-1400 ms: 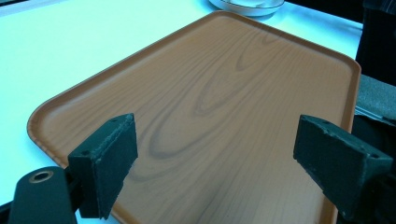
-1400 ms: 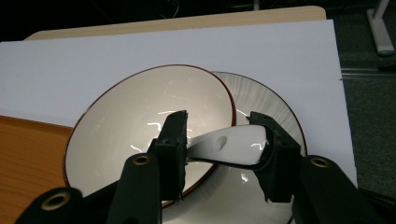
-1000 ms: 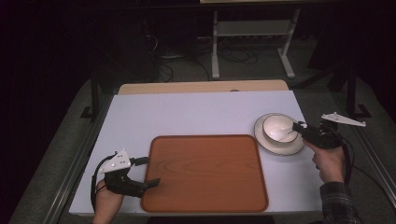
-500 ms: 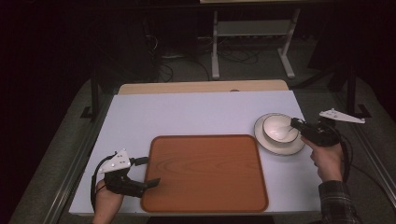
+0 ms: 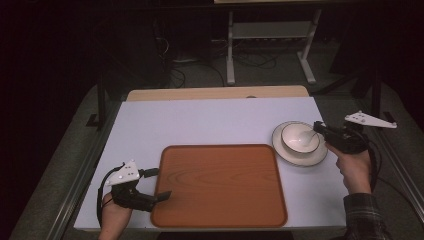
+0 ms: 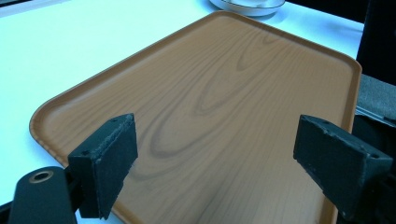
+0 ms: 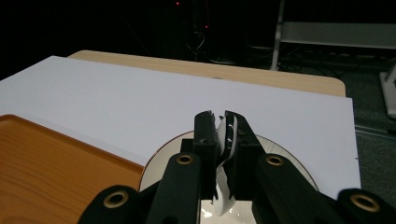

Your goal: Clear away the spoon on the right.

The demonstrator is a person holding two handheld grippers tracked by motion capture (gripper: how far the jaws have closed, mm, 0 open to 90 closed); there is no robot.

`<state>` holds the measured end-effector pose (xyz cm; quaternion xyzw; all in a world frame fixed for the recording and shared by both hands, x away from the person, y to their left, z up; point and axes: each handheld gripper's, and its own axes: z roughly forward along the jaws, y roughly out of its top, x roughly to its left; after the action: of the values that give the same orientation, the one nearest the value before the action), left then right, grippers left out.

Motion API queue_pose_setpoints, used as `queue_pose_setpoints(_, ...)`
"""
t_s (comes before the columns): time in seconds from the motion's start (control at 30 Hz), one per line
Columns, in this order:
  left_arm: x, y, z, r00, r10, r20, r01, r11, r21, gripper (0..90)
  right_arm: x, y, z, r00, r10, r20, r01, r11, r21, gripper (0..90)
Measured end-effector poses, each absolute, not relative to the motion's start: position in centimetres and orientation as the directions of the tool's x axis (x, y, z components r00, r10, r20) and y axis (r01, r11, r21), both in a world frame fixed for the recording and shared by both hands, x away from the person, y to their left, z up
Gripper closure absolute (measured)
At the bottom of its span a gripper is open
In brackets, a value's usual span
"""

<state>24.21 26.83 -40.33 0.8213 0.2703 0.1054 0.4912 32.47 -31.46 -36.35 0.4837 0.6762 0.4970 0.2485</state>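
The left claw [image 5: 162,196] rests at the near left corner of the wood-grain tray [image 5: 220,185], released, its jaws standing wide over the tray's surface with nothing between them; it would do well to stay there, ready to steady the tray if it slides on the white tabletop [image 5: 200,122]. To the right of the tray, just beside its far right corner, a white bowl [image 5: 300,137] sits on a white saucer [image 5: 299,156]. The right claw [image 7: 220,128] has just been closing and is now clenched on a white spoon [image 7: 226,158], which runs up between the two pads, its lower end hanging over the bowl. The step in hand looks like lifting the spoon out, and that wants a straight, gentle rise so the spoon neither slips in the narrow grip nor tips the bowl off its saucer.
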Motion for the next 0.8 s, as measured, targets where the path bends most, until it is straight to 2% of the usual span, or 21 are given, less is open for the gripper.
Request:
queue_pose_setpoints(0.37, 24.2, 26.9, -40.3, 0.831, 0.549, -0.092, 0.340, -0.370, 0.864, 13.3, 31.4, -30.5, -34.2, -0.465, 0.879, 0.107, 0.376, 0.086, 0.923, 83.1)
queue_pose_setpoints(0.8, 24.1, 26.9, -40.3, 0.831, 0.549, -0.091, 0.339, -0.370, 0.865, 13.3, 29.8, -28.2, -33.0, -0.589, 0.801, 0.104, 0.368, 0.152, 0.917, 83.1)
